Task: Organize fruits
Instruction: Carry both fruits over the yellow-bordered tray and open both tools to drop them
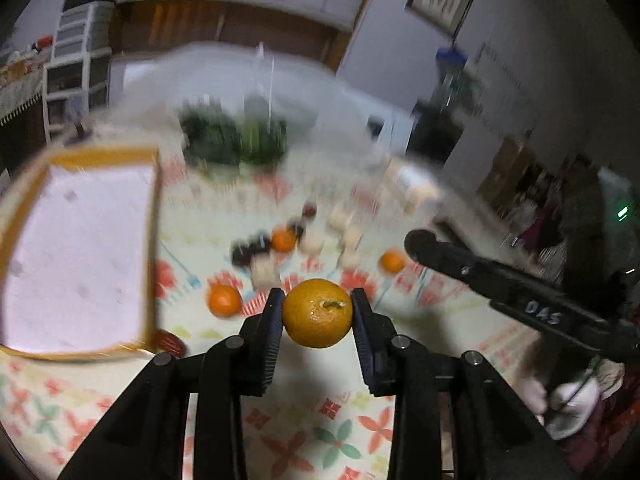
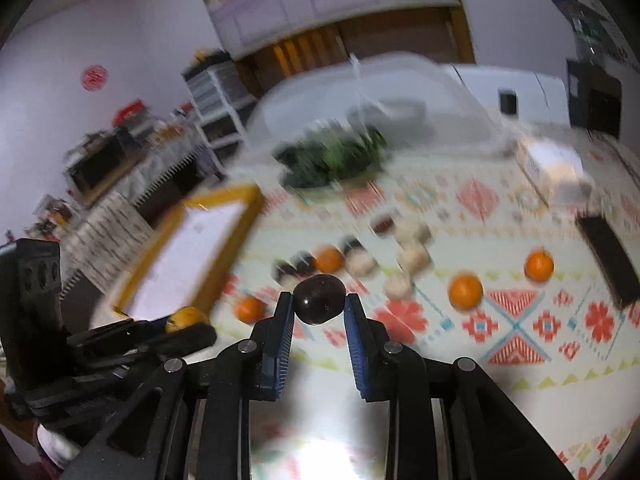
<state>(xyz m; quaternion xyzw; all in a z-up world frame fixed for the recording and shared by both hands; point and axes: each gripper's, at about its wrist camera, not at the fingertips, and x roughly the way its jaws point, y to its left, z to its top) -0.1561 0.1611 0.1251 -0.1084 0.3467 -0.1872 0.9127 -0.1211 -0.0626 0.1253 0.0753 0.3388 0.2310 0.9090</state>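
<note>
Left gripper point(image 1: 317, 314): fingers point(image 1: 269, 332) clamped on an orange point(image 1: 317, 313), stem facing the camera, held clear above the tabletop point(image 1: 304, 412). Right gripper point(image 2: 319, 306): fingers point(image 2: 280, 344) clamped on a dark round fruit point(image 2: 320, 299), also lifted off the patterned cloth. In the left wrist view the right gripper shows as a black bar coming in from the right; in the right wrist view the left gripper sits low on the left with its orange at the tips. Past the left gripper, one loose orange point(image 1: 225, 300) lies just left of the fingers, another point(image 1: 393, 261) further right, a third point(image 1: 283, 239) farther back beside a cluster of dark fruits point(image 1: 250, 250) and pale round ones point(image 1: 312, 242); blur hides what kind they are. Right wrist view shows two more oranges point(image 2: 465, 291) on the right part of the cloth, apart from the cluster. Yellow-rimmed tray point(image 1: 154, 216) with a white inside sits on the left, nothing visible in it. Far end of the tabletop: leafy greens point(image 1: 234, 136) under a clear dome cover point(image 2: 360, 92), white box point(image 2: 554, 168) far right.
</note>
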